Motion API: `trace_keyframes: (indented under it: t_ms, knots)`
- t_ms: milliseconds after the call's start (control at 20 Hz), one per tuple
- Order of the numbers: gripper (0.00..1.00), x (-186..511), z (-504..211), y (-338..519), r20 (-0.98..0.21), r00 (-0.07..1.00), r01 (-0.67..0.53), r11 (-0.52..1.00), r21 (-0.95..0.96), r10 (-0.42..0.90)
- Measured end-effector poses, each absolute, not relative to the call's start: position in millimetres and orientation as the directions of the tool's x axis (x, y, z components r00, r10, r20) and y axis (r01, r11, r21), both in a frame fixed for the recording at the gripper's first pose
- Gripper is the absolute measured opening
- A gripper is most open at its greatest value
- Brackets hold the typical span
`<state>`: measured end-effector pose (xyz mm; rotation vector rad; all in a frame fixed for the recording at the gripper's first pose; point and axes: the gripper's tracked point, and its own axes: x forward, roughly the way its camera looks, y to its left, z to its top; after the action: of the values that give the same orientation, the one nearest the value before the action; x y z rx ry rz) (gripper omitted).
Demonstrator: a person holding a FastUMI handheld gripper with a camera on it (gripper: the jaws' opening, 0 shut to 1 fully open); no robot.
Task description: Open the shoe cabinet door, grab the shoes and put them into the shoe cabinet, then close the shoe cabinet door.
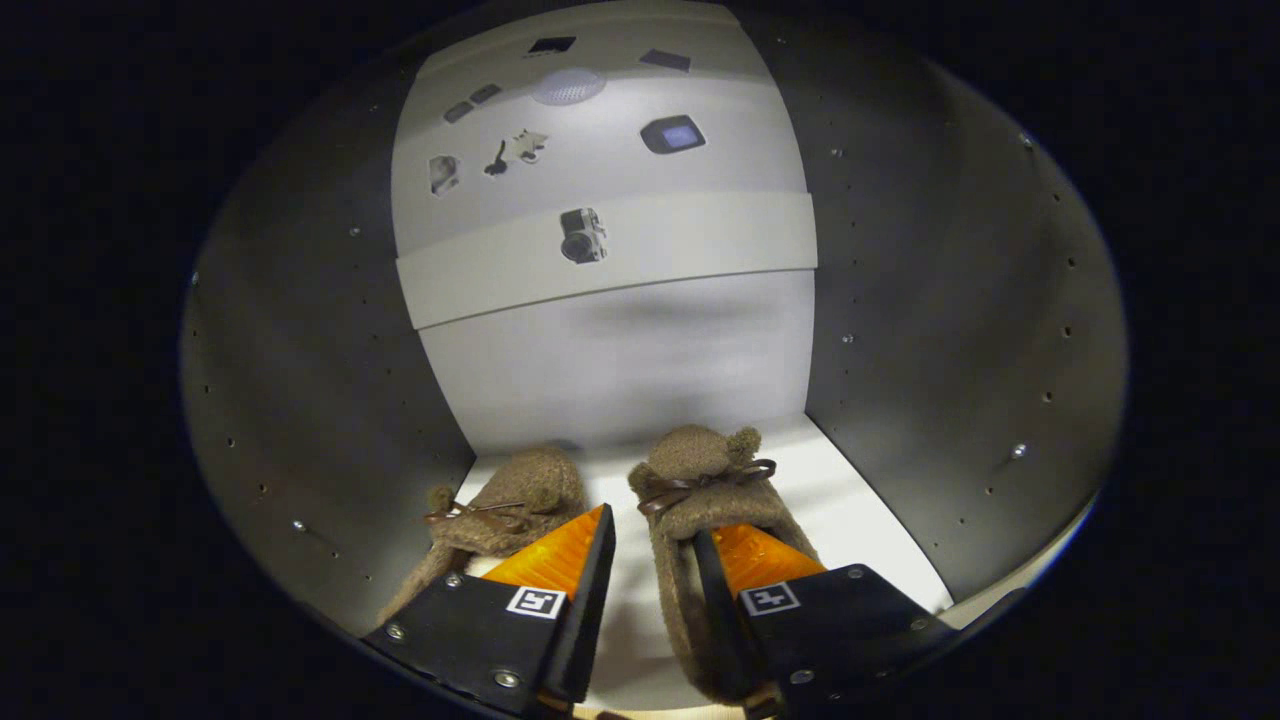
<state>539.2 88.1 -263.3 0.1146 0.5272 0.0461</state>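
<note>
Jaws parted, gripper (652, 545) released between two slippers (700, 490) on cabinet shelf (860, 520)

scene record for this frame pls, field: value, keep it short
place: inside shoe cabinet, dark side walls, white shelf
shoes: two brown fuzzy slippers with bows, side by side on the shelf, toes toward the back wall
left slipper: ahead of the left finger
right slipper: right finger sits in its opening
gripper: fingers apart, bare shelf between them, open
back wall: white, small stickers higher up
</note>
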Motion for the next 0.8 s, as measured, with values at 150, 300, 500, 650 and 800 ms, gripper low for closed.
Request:
trace_keyframes:
  t_ms: [150,300,500,650,800]
  knots:
    - [0.62,515.8,-242.6,90.2,-0.468,0.881,-0.024,0.993,0.111,0.073]
    - [0.73,487.2,-218.9,91.9,-0.429,0.901,-0.032,0.996,0.081,0.063]
    - [0.82,436.5,-198.7,96.5,-0.412,0.910,-0.022,0.997,0.073,0.051]
    - [0.85,391.4,-184.7,96.7,-0.395,0.918,-0.004,0.998,0.055,0.026]
    - [0.86,341.7,-173.6,95.9,-0.388,0.922,0.010,0.998,0.056,0.013]
